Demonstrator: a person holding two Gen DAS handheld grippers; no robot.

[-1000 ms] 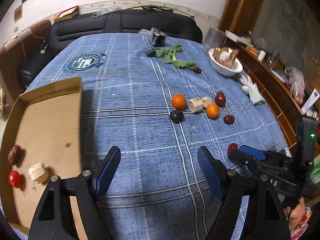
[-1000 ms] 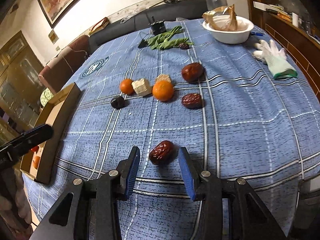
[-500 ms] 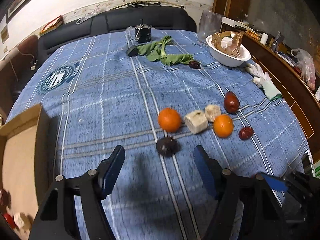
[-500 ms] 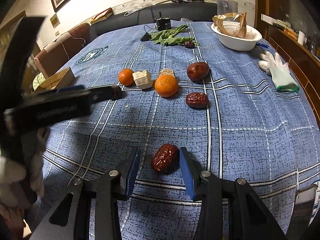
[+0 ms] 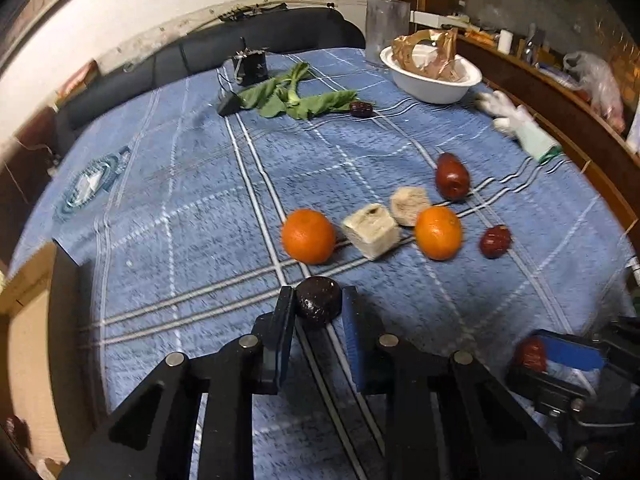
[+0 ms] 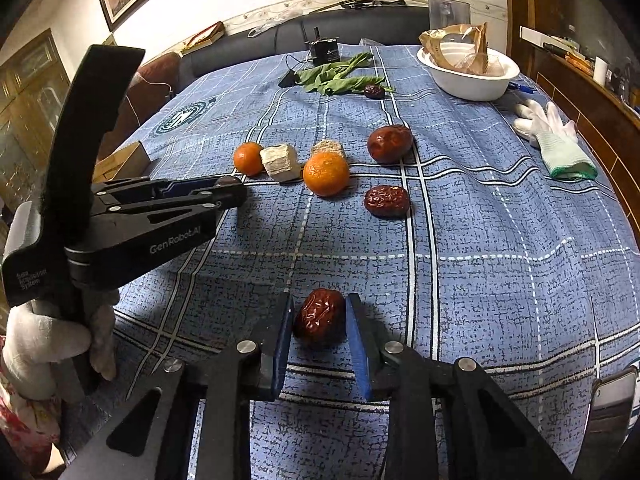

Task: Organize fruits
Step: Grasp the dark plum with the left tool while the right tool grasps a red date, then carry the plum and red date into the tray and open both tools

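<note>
In the left wrist view my left gripper (image 5: 317, 293) is closing, both pads pressed on a dark round fruit (image 5: 319, 302) resting on the blue checked tablecloth (image 5: 180, 208). In the right wrist view my right gripper (image 6: 318, 300) is closing too, its blue pads pressing a wrinkled red date (image 6: 320, 318) on the cloth. Just beyond lie two oranges (image 5: 308, 236) (image 5: 438, 232), two beige chunks (image 5: 372, 230) (image 5: 408, 205) and two more red dates (image 5: 452, 176) (image 5: 495, 241). A cardboard box (image 5: 24, 320) sits at the left edge.
Farther back stand a white bowl (image 5: 430, 76) holding a crumpled wrapper, green leaves (image 5: 292, 98) with a small date (image 5: 362, 108) beside them, and a black device (image 5: 250, 66). A white glove (image 5: 520, 128) lies near the right table edge. A dark sofa runs behind.
My left gripper swung right from the cardboard box to the dark fruit and shut on it. The right gripper stayed put and narrowed onto the red date.
</note>
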